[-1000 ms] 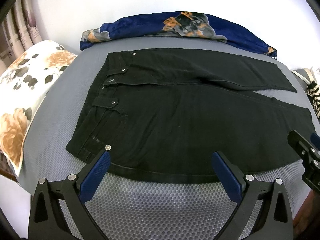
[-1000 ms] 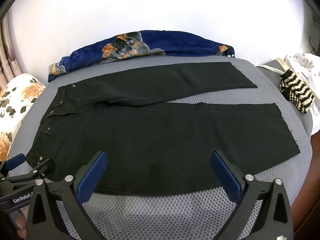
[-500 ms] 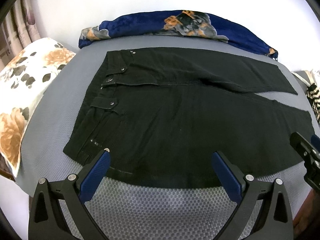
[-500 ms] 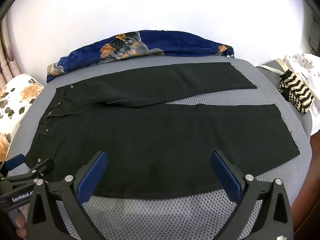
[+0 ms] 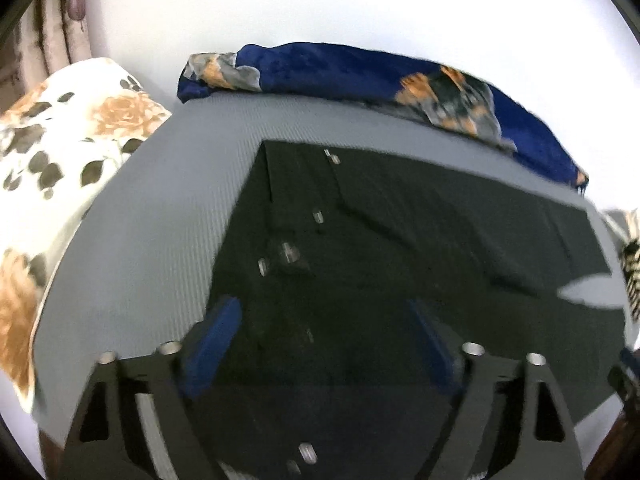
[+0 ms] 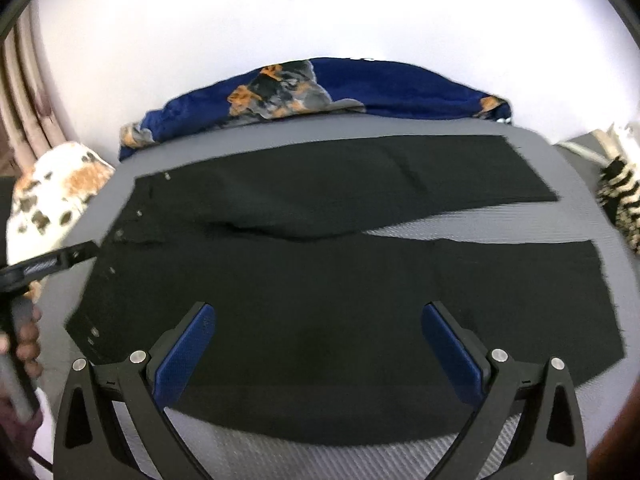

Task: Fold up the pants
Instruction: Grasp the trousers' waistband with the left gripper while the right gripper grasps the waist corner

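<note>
Black pants (image 6: pixel 340 264) lie flat on a grey mesh surface (image 6: pixel 440 232), waistband to the left, two legs running right with a gap between them. In the left wrist view the pants (image 5: pixel 400 260) fill the middle, waistband studs near the left edge. My left gripper (image 5: pixel 324 320) is open over the waistband end, blue pads wide apart; the view is blurred. It also shows at the left of the right wrist view (image 6: pixel 60 258). My right gripper (image 6: pixel 318 322) is open above the near leg, holding nothing.
A blue floral blanket (image 6: pixel 320 92) lies along the far edge by the white wall. A floral pillow (image 5: pixel 60 160) sits at the left. A black-and-white striped item (image 6: pixel 620 192) lies at the right. The surface's near edge runs just below the grippers.
Both grippers have moved forward over the pants, the left one much further onto the waistband end. Both stay open. The pants have not moved.
</note>
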